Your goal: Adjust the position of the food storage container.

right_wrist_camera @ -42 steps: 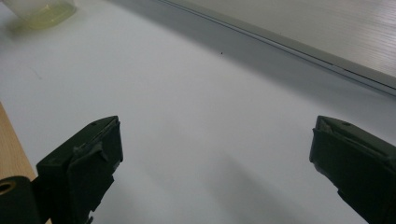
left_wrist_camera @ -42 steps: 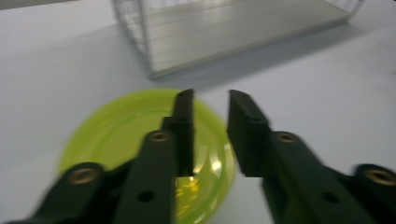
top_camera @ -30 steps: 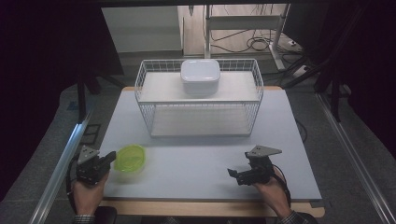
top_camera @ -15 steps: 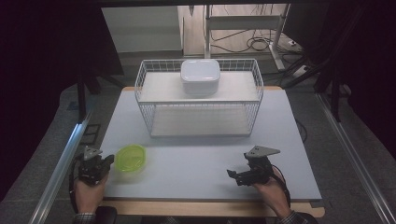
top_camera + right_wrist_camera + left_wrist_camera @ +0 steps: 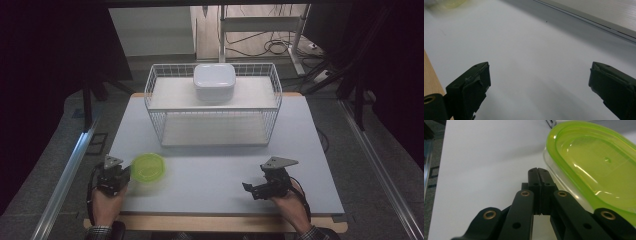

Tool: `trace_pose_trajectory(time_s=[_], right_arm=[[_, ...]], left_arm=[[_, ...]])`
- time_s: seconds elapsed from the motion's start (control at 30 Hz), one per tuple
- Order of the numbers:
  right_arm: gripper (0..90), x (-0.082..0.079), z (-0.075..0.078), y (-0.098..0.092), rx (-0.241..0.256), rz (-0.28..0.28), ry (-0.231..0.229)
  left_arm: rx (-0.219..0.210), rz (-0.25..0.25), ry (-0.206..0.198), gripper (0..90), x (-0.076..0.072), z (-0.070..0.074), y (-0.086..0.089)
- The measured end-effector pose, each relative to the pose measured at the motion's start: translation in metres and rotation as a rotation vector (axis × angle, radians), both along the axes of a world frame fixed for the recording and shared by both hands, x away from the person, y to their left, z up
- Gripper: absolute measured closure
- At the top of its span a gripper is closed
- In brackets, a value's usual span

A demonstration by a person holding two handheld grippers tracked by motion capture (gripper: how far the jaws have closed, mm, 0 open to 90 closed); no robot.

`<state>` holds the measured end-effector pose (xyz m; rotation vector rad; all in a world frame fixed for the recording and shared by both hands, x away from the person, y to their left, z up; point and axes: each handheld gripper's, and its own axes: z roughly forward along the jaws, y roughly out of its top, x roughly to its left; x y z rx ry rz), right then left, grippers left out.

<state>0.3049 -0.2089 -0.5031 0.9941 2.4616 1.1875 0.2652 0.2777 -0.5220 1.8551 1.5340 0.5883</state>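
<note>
A clear container with a lime-green lid sits on the white table at the front left. My left gripper is just to its left. Its jaws are pressed together with nothing between them, and the container's rim lies close along their right side. My right gripper rests low over the table at the front right. It is open wide and holds nothing. A hand holds each gripper.
A white wire basket rack stands at the middle back of the table. A white lidded box sits on its upper shelf. The wooden front edge of the table runs just behind the right gripper. Dark floor, rails and cables surround the table.
My left gripper has edged right, up beside the green-lidded container. The container has shifted slightly right. The right gripper has stayed put.
</note>
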Motion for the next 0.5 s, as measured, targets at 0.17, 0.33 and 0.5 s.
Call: trace_pose_trajectory(time_s=[0.17,0.33,0.5], right_arm=[[4.1,0.000,-0.001,0.000,-0.002,0.002,0.001],[4.1,0.000,-0.001,0.001,-0.011,0.007,0.000],[4.2,-0.001,-0.001,0.002,-0.015,0.009,0.003]], left_arm=[[-0.043,0.001,0.024,90.0,0.001,-0.004,0.007],[-0.084,-0.044,0.073,89.9,0.002,-0.012,0.006],[-0.094,-0.083,0.094,89.9,0.001,-0.014,0.001]])
